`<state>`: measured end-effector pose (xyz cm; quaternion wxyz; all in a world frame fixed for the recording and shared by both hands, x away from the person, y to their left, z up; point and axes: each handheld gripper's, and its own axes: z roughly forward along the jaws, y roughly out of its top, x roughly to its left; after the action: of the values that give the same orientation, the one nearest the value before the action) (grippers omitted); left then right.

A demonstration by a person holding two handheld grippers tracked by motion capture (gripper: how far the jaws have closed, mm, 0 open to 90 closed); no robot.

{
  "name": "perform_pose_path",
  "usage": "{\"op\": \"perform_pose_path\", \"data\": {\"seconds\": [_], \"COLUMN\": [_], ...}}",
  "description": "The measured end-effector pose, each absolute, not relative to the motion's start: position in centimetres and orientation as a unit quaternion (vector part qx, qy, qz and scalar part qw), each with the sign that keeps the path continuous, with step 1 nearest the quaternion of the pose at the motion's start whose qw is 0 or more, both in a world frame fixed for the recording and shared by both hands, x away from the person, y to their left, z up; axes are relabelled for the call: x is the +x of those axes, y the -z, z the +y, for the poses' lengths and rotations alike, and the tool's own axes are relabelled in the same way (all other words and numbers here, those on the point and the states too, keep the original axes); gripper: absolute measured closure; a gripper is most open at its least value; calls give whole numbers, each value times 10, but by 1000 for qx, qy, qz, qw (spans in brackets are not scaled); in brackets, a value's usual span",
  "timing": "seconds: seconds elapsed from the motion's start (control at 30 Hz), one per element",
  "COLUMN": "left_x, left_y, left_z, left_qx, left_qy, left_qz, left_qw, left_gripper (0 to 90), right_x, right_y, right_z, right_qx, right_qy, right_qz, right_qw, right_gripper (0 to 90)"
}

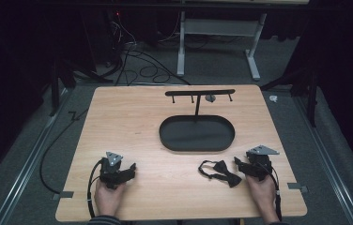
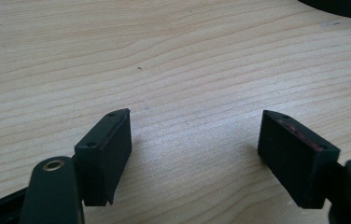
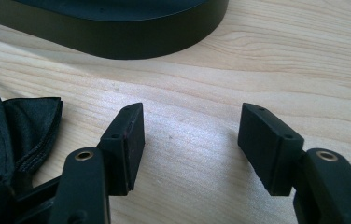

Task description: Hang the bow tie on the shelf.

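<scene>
High view showed a wooden table (image 1: 132,112) with a black oval tray (image 1: 197,133) near its middle, which serves as the landmark. From the tray's far rim rose a thin stand with a hooked crossbar (image 1: 200,92). A black bow tie (image 1: 221,172) lay flat on the wood just in front of the tray, toward its right end, strap looped out to the left. The right gripper (image 1: 239,162) sat immediately right of the bow tie, in front of the tray's right end, not gripping it. The left gripper (image 1: 131,167) rested well to the tray's front left, far from the tie.

Left gripper view looked along the left gripper (image 2: 194,140) over bare wood; its jaws stood spread wide with nothing between them, and a sliver of the tray's edge (image 2: 337,7) showed at the upper right corner.

Right gripper view had the right gripper (image 3: 190,140) with jaws likewise spread and empty, the tray's wall (image 3: 117,39) ahead, and the bow tie (image 3: 19,126) just outside the left jaw.

By my reading, the work stood at the approach to the tie, nothing yet picked up. The next move probably called for shifting the right gripper sideways so the jaws straddled a wing or the knot, then closing on the thin fabric low against the wood.
</scene>
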<state>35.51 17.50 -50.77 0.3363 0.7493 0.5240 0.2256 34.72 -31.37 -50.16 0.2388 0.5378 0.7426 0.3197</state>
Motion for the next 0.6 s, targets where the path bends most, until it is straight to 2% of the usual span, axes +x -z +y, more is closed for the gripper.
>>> {"op": "perform_pose_path", "data": {"seconds": [0.6], "left_x": [355], "left_y": [508], "left_z": [175], "left_qx": [749], "left_qy": [-225], "left_qz": [524], "left_qw": [336], "left_gripper": [263], "right_x": [347], "right_y": [502], "right_z": [-313], "right_qx": [540], "right_qy": [-317], "right_qz": [742], "right_qw": [240], "right_gripper": [405]}}
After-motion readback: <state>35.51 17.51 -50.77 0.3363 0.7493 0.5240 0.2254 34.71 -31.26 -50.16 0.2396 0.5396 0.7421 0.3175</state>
